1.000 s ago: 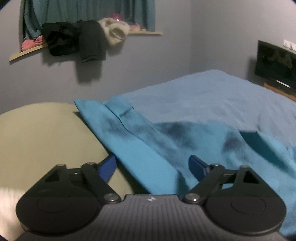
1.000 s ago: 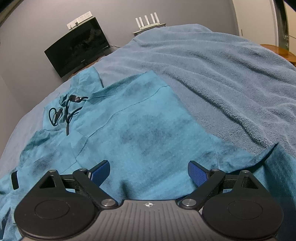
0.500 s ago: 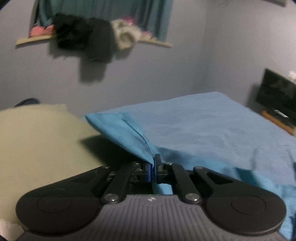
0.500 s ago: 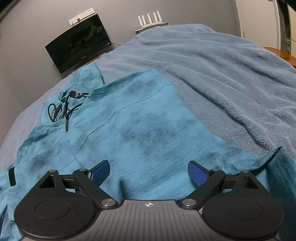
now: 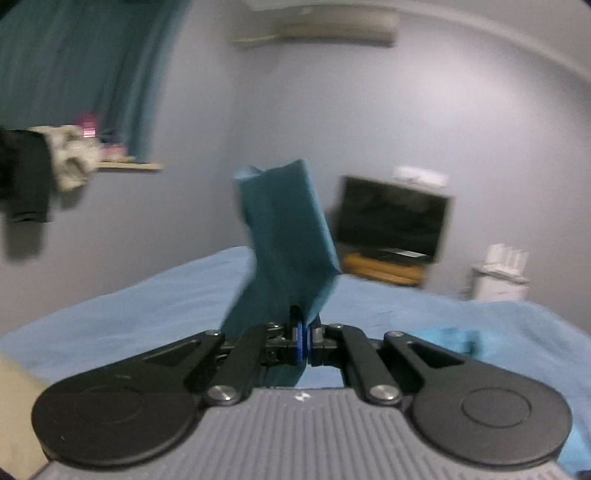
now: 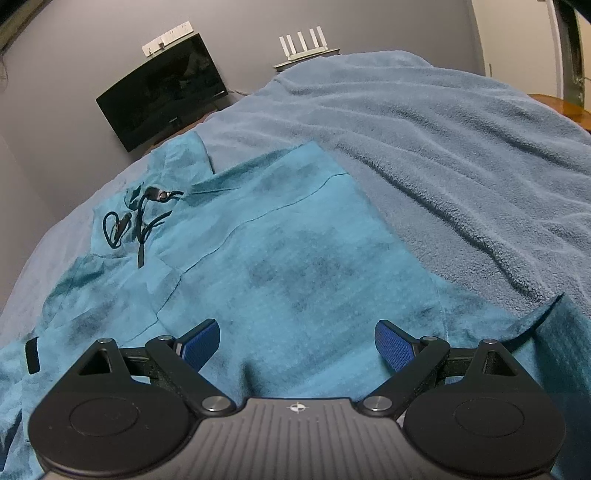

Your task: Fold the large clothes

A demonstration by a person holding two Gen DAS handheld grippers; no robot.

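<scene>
A large teal hooded garment (image 6: 288, 258) lies spread flat on a blue blanket-covered bed (image 6: 461, 147), its black drawstrings (image 6: 136, 221) near the hood at the upper left. My right gripper (image 6: 295, 343) hovers open just above the garment's lower part, nothing between its blue pads. In the left wrist view my left gripper (image 5: 304, 341) is shut on a teal sleeve end (image 5: 288, 236) of the same garment, which stands up blurred above the closed pads, lifted off the bed (image 5: 147, 306).
A black monitor (image 6: 162, 92) stands against the grey wall beyond the bed, a white router (image 6: 306, 44) beside it. Clothes hang from a wall shelf (image 5: 48, 166) near a teal curtain (image 5: 85, 74). An air conditioner (image 5: 314, 26) sits high on the wall.
My left gripper closed on the sleeve edge near the pillow, then rose and swung right, lifting the sleeve into the air. The right gripper stayed still and open.
</scene>
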